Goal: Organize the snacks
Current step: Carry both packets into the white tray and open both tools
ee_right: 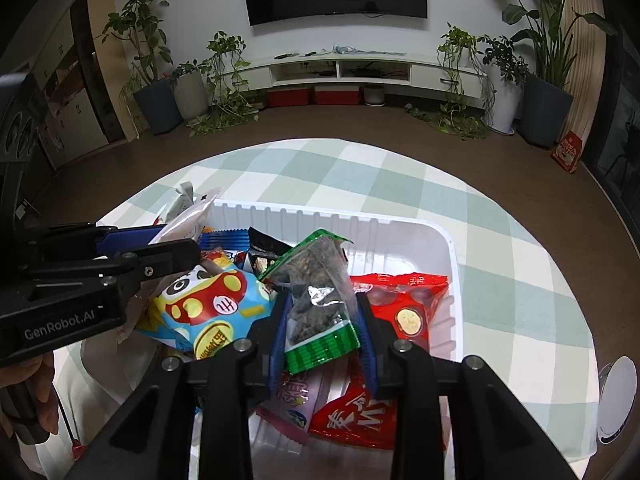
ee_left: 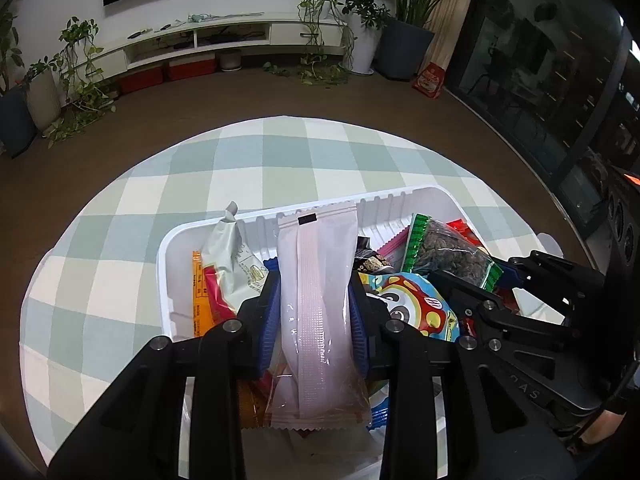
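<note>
A white plastic basket [ee_left: 400,194] [ee_right: 320,216] on the checked tablecloth holds a pile of snack packets. My left gripper [ee_left: 314,280] [ee_right: 176,240] is shut on a long pale pink packet [ee_left: 316,300], which stands up over the basket's left half. My right gripper [ee_right: 323,298] [ee_left: 468,270] hangs over the right half. A clear bag of dark snacks with green edges [ee_right: 320,304] [ee_left: 444,248] sits between its blue pads, resting on the pile; its lower strip looks flat, not squeezed. A blue cartoon bag [ee_right: 208,304] [ee_left: 412,300] lies between the two grippers.
A red packet [ee_right: 408,304], an orange packet [ee_left: 198,292] and a silver pouch [ee_left: 228,252] also lie in the basket. A white round object [ee_right: 616,392] sits at the table's right edge. A person's hand [ee_right: 32,396] holds the left gripper. Brown floor surrounds the round table [ee_left: 280,160].
</note>
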{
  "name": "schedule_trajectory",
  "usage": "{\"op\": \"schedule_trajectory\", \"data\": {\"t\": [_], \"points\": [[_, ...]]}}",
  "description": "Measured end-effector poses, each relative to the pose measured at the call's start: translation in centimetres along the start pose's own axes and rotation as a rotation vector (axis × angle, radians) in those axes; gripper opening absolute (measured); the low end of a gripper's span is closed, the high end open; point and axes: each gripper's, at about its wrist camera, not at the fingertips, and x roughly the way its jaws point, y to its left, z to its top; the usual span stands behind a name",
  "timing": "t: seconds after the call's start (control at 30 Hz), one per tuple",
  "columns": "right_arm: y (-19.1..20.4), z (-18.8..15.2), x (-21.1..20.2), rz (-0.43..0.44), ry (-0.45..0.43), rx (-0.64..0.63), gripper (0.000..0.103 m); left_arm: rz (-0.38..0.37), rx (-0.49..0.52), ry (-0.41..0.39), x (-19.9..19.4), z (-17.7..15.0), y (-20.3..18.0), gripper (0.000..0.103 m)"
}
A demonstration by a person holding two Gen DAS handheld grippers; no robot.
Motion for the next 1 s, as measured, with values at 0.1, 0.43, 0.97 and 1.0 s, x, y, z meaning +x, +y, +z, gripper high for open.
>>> {"op": "schedule_trajectory", "data": {"t": [0.1,0.43,0.97,1.0], "points": [[0.3,-0.1,-0.3,-0.005,-0.002,-0.007,0.038,0.016,-0.003,-0.011,-0.4,0.0,0.1,0.051],[0.3,0.2,-1.3,-0.025,-0.025,-0.023,0.058,0.012,-0.007,-0.034,-1.5,-0.1,0.1,0.066],[-1.9,0.9,-7.8,0.099,-0.214,0.094,0.088,0.001,-0.008,-0.124,-10.0,-5.5,1.3,0.102],[-1.8,0.9,-8.2,0.118,-0.219,0.099,0.089,0.001,-0.011,-0.116,-10.4,-6.4,1.6,0.102]]}}
